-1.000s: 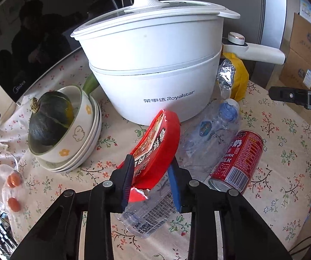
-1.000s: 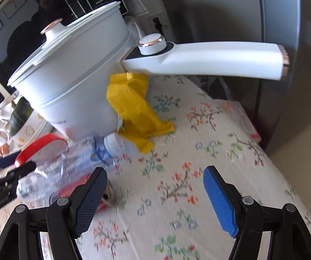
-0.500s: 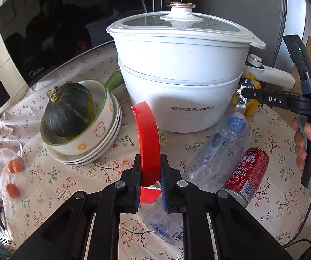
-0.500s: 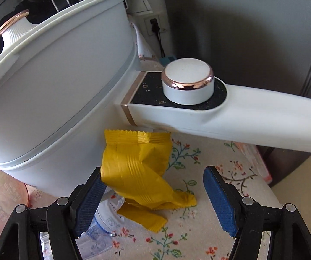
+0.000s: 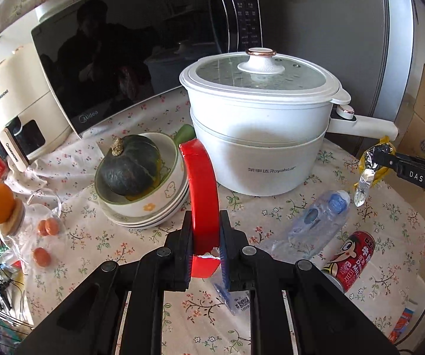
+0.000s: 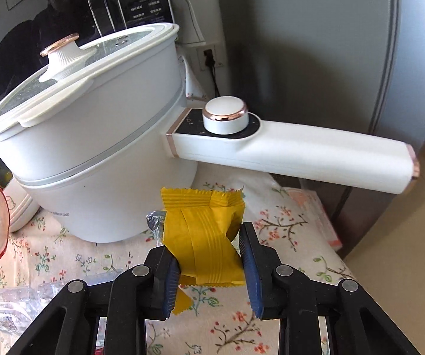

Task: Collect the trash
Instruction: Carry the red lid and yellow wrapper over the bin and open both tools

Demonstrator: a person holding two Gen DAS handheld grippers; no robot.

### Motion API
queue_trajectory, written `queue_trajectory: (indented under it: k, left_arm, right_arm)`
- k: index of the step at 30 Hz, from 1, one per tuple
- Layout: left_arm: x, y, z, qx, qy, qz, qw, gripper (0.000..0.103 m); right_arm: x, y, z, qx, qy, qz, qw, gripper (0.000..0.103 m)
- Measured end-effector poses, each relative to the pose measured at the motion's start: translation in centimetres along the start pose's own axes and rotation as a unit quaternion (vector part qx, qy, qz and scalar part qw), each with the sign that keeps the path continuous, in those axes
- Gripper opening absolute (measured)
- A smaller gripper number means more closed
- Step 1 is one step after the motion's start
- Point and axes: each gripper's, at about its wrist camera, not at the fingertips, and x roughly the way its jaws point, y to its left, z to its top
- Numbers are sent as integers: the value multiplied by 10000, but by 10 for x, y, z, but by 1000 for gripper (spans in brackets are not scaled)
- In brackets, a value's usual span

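Trash is held in both grippers: a crumpled yellow foil wrapper (image 6: 203, 233) is pinched in the right gripper (image 6: 211, 261), whose jaws have just been closing, lifted near the white electric pot (image 6: 94, 148); a flattened red plastic cup (image 5: 202, 204) is clamped upright in the left gripper (image 5: 205, 254). A clear plastic bottle (image 5: 316, 222) and a red milk can (image 5: 351, 259) lie on the floral tablecloth (image 5: 271, 207), presumably for collection next.

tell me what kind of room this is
Most likely a home kitchen: a microwave and a white electric pot stand on a table with a floral cloth, beside stacked bowls holding a squash.
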Motion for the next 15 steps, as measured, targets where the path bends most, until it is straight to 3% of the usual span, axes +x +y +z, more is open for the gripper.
queue_trajectory:
  k: [7, 15]
  left_arm:
    - [-44, -9, -15, 58, -272, -201, 9994, 15]
    - [-103, -31, -27, 62, -621, -942, 9936, 15]
  right_arm:
    - [-53, -26, -20, 278, -136, 74, 9995, 33]
    - [-130, -63, -78, 589, 11, 279, 9979, 33]
